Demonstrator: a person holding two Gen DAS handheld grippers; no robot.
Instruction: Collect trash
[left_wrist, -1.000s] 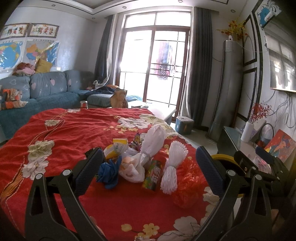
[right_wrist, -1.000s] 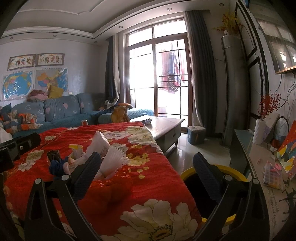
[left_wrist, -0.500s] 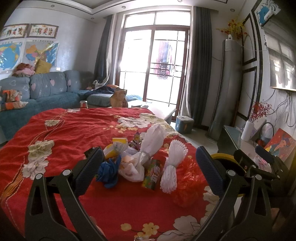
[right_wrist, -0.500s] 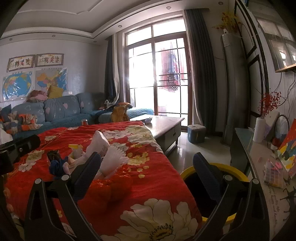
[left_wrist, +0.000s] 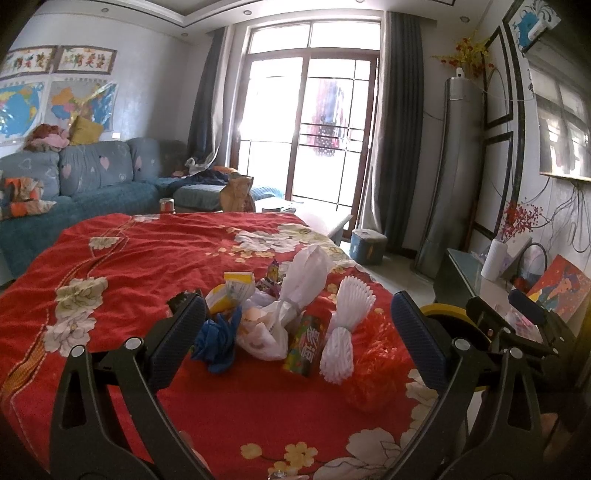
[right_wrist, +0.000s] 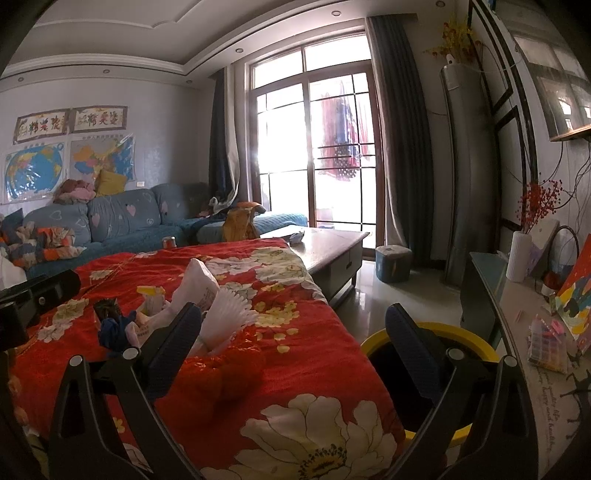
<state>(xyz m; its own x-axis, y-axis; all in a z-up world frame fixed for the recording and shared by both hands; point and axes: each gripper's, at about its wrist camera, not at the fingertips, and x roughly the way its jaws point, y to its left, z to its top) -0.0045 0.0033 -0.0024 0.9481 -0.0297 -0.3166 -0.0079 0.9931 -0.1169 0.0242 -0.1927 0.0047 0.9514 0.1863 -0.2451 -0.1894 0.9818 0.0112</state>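
A heap of trash lies on the red flowered cloth (left_wrist: 122, 266): a blue crumpled wad (left_wrist: 216, 341), a knotted white plastic bag (left_wrist: 295, 295), a snack wrapper (left_wrist: 308, 343), a white foam net (left_wrist: 345, 328), a red plastic bag (left_wrist: 376, 365) and a yellow-white carton (left_wrist: 232, 291). My left gripper (left_wrist: 297, 321) hangs open just short of the heap, holding nothing. My right gripper (right_wrist: 293, 325) is open and empty too, over the cloth's right edge, with the red plastic bag (right_wrist: 218, 373) and the foam net (right_wrist: 229, 321) by its left finger. A yellow-rimmed bin (right_wrist: 465, 338) stands below its right finger.
A blue sofa (left_wrist: 96, 173) runs along the back left. A coffee table (right_wrist: 332, 243) and a small blue stool (right_wrist: 393, 262) stand beyond the cloth. To the right, a side cabinet (right_wrist: 524, 332) carries a white vase (right_wrist: 519, 254) and a painting (right_wrist: 576, 291).
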